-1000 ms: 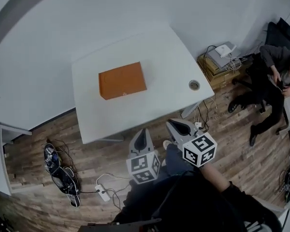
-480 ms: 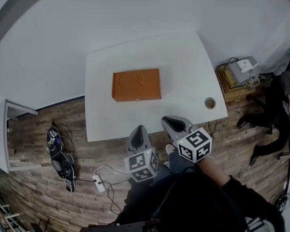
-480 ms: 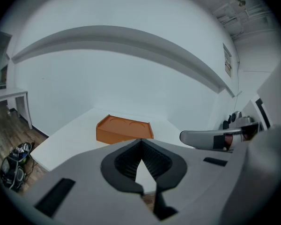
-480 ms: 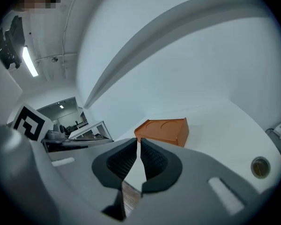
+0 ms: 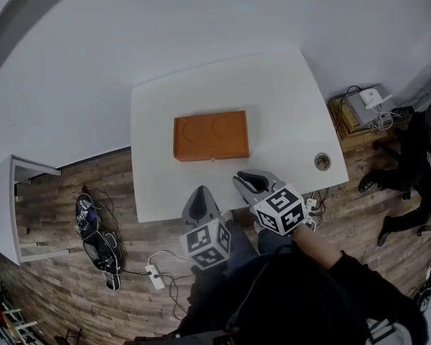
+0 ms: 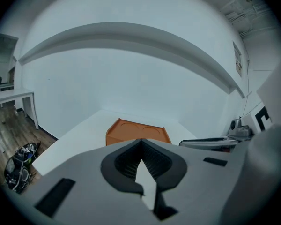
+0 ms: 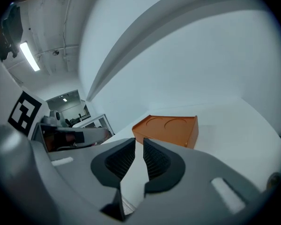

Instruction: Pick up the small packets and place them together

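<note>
Just beyond right gripper (image 5: 244, 181), orange box (image 5: 210, 136)

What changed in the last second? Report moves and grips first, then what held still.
The left gripper and right gripper came forward from over the wooden floor to the near edge of the white table, tips now just over it. The right gripper's jaws have just been opening to a narrow gap, nothing between them; the left gripper stays shut and empty. The orange box kept its place on the table.
</note>
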A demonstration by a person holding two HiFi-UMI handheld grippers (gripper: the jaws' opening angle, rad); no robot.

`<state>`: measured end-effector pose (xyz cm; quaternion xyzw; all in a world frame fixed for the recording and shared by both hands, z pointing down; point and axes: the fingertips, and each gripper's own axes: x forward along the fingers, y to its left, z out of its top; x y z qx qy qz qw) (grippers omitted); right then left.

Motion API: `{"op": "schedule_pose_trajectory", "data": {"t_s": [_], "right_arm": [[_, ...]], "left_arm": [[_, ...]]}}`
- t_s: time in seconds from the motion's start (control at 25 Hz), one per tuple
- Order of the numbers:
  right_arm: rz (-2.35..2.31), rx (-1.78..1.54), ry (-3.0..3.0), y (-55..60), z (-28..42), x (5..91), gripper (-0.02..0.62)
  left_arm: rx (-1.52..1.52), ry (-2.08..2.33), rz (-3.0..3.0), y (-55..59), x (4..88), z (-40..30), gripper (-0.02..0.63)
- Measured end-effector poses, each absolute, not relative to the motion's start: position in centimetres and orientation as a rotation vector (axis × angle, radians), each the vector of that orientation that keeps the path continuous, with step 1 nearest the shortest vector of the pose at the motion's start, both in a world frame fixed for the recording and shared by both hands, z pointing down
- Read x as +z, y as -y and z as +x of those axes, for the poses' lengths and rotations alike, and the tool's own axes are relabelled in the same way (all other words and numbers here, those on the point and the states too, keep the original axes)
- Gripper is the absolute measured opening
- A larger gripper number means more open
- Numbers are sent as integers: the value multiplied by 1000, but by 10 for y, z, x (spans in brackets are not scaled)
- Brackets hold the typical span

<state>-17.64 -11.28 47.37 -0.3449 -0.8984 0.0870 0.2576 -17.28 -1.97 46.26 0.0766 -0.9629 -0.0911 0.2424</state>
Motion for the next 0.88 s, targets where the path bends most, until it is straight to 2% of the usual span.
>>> {"op": "schedule_pose_trajectory", "data": {"t_s": [0.28,0.88], "right_arm": [[-826,205,2397,76,-216,502,85],[-474,126,2224,40,-258,586,135]], "left_arm": [[-189,2548,416,0,482,-219,-2],[-117,2434,598,-28,513,-273,-2]]}}
